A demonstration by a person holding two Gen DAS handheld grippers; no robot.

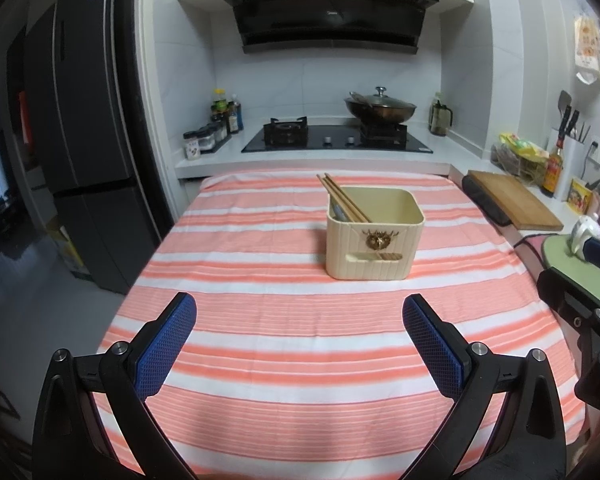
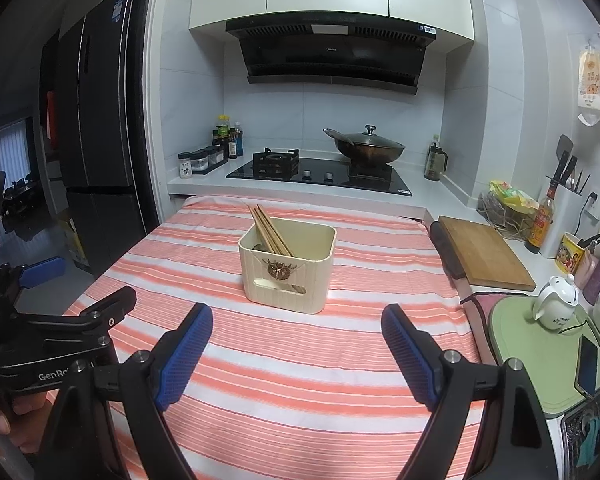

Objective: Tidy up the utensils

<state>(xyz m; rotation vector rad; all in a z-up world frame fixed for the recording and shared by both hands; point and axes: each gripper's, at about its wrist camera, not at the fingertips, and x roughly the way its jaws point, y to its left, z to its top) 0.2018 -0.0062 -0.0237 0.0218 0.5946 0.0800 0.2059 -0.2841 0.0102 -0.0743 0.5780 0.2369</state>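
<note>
Cream plastic holder (image 1: 374, 236), boxy with rounded corners, ribbed walls, a gold emblem on the front and a slot cut low in that face, sits upright mid-counter on the striped cloth (image 1: 300, 340), a soft woven fabric in coral and white bands. Wooden chopsticks (image 1: 342, 198), thin straight sticks, stand bundled in the holder's left end, tips down inside, long axis leaning up and away to the far left, tops sticking past the rim. Something dark lies inside beside them, too hidden to tell. Left claw (image 1: 300, 312) hovers over the cloth near the holder, blue textured pads wide apart, nothing between them. Right claw (image 2: 296, 320) likewise stands spread and empty, just short of the holder. Behind: black glass hob (image 1: 336, 140), lidded dark wok (image 1: 380, 108), range hood (image 1: 328, 20), spice jars (image 1: 208, 140). To the right a wooden cutting board (image 1: 512, 200), sauce bottle (image 2: 542, 216), white teapot (image 2: 556, 300) on a green mat (image 2: 540, 356). Dark fridge (image 1: 88, 120) at left. Clear cloth between claws and holder.
</note>
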